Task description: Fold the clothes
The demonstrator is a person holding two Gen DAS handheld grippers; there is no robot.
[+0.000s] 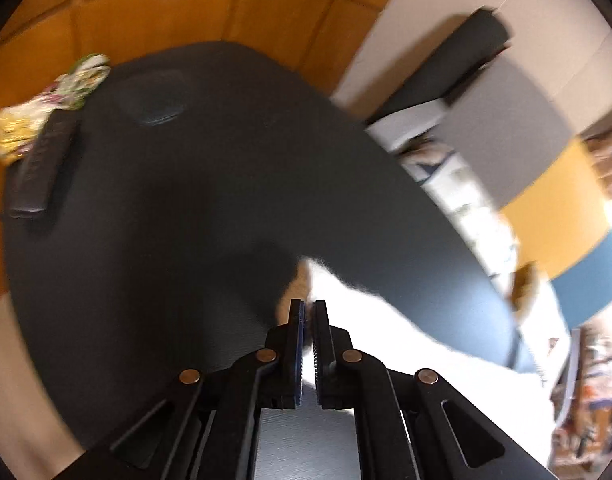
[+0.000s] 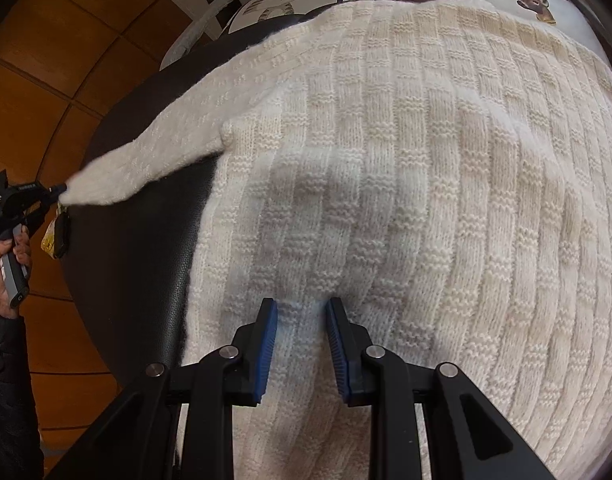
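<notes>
Your cream basket-weave knit sweater (image 2: 406, 200) lies spread over the dark round worktop (image 2: 145, 280), its sleeve (image 2: 145, 164) stretched out taut by your left gripper (image 1: 308, 308), fingers pinched on the cuff, while your right gripper (image 2: 301, 306) rests fingers apart on the body.

Both grippers, left gripper (image 1: 308, 308) and right gripper (image 2: 301, 307), are black linkages with silver rivets and ribbed blue pads (image 2: 267, 344); the person wears a black sleeve (image 2: 5, 392).
</notes>
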